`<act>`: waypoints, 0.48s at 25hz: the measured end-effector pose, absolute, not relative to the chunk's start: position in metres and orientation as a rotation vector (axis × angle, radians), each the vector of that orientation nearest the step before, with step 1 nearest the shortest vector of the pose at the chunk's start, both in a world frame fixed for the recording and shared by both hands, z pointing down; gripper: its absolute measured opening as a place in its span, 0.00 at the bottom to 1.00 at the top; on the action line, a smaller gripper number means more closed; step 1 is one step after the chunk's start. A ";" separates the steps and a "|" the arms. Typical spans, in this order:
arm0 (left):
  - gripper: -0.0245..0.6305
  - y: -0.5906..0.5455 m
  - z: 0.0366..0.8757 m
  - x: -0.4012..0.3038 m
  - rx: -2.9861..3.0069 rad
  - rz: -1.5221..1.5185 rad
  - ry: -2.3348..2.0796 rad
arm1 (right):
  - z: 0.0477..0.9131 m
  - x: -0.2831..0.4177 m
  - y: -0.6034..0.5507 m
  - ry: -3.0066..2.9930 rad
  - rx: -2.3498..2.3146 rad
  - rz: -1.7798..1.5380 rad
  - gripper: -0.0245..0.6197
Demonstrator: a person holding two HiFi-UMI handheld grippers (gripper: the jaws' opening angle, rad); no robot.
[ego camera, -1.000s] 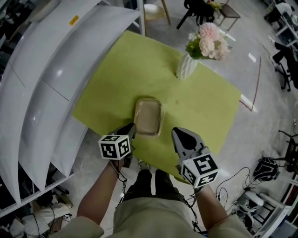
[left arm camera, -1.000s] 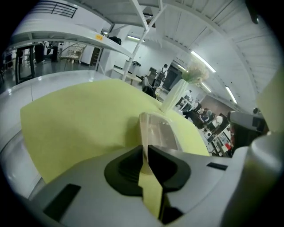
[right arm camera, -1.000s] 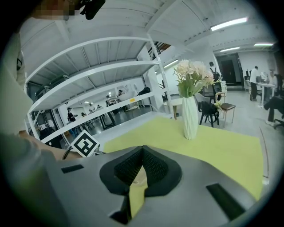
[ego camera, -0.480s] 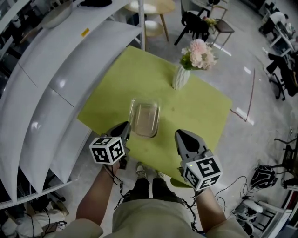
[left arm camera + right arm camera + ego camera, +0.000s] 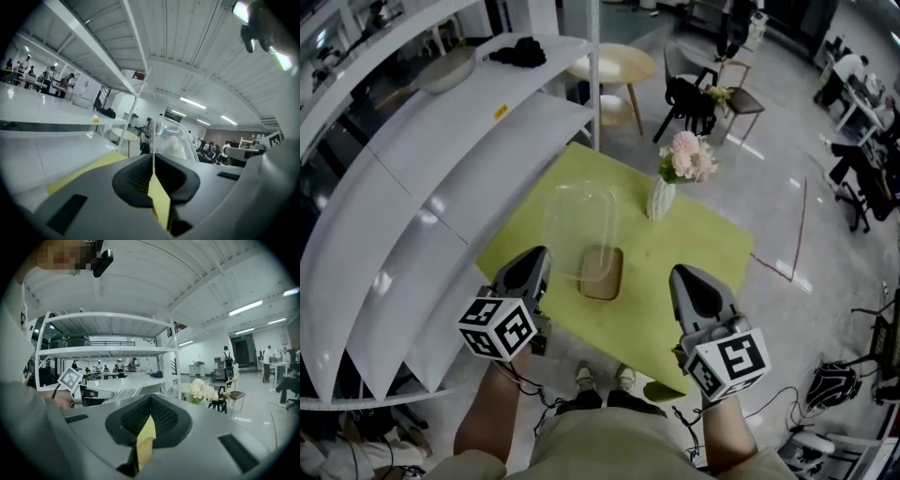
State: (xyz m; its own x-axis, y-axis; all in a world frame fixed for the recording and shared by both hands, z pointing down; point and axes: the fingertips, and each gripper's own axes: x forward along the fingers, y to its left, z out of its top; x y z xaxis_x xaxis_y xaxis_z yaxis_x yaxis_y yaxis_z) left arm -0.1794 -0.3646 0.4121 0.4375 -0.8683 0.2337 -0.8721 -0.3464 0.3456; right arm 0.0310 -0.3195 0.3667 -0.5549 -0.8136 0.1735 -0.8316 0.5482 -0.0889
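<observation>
My left gripper [image 5: 536, 262] is shut on the rim of a clear plastic lid [image 5: 579, 221], holding it high above the green table [image 5: 694, 253]. In the left gripper view the lid [image 5: 169, 138] stands upright out of the closed jaws of the left gripper [image 5: 153, 161]. A tan shallow container [image 5: 602, 273] lies uncovered on the table below. My right gripper [image 5: 692, 286] hangs to the container's right, shut, with nothing between its fingers. In the right gripper view the right gripper [image 5: 149, 416] points level over the room, well above the table.
A white ribbed vase [image 5: 662, 199] with pink flowers [image 5: 685, 156] stands at the table's far side; the flowers [image 5: 200, 391] also show in the right gripper view. White shelves [image 5: 412, 178] run along the left. A round stool [image 5: 611, 66] and dark chair [image 5: 694, 97] stand beyond.
The left gripper has lifted the clear lid up off the tan container. Both grippers have risen well above the table, and the right one stayed shut and empty.
</observation>
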 end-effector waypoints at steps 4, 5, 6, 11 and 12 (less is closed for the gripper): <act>0.07 -0.349 0.351 -0.184 2.380 -0.098 -1.512 | 0.324 0.025 -0.308 -2.735 1.422 0.134 0.05; 0.07 -0.342 0.338 -0.185 2.401 -0.114 -1.523 | 0.315 0.024 -0.303 -2.753 1.418 0.126 0.05; 0.07 -0.334 0.326 -0.185 2.421 -0.124 -1.534 | 0.308 0.024 -0.296 -2.770 1.411 0.129 0.05; 0.07 -0.304 0.278 -0.185 2.531 -0.165 -1.598 | 0.270 0.024 -0.270 -2.879 1.378 0.102 0.05; 0.07 -0.298 0.272 -0.185 2.548 -0.169 -1.610 | 0.264 0.024 -0.266 -2.891 1.374 0.083 0.05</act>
State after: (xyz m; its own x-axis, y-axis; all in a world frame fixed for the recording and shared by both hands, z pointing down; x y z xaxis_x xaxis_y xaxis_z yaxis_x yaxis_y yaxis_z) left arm -0.1848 -0.2983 0.2724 0.4269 -0.9038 -0.0284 -0.8901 -0.4256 0.1629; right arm 0.0242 -0.2662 0.2636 -0.6303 -0.7757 -0.0325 -0.7725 0.6308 -0.0730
